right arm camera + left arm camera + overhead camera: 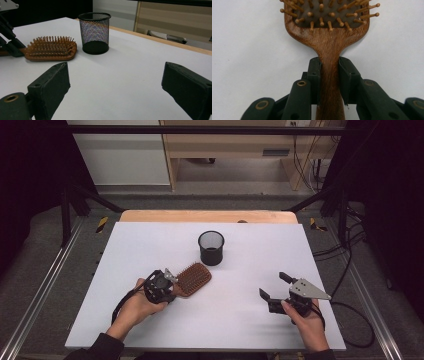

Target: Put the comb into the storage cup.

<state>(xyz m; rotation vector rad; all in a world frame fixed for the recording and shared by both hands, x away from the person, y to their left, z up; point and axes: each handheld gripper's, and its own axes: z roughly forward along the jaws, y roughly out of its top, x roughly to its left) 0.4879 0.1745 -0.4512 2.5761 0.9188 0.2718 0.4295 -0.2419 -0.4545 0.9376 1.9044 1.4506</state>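
White table [150, 320], left tongs [329, 75] gripping hairbrush [328, 40]

no readable text, labels, brands or numbers anywhere

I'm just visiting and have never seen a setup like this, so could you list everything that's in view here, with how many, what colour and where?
hairbrush: one, brown wood with wooden pins, lying bristles up on the table left of centre, its handle clamped in the left hand-held gripper
mesh cup: one, black wire mesh, standing upright near the table's middle, just beyond the hairbrush, apart from it
table: one, white top with a wooden edge at the far side
left hand-held gripper: one, black, jaws shut on the hairbrush handle
right hand-held gripper: one, black with a grey plate on top, jaws wide open and empty, at the table's right
person's hands: two, one holding each hand-held gripper, coming in from the near edge
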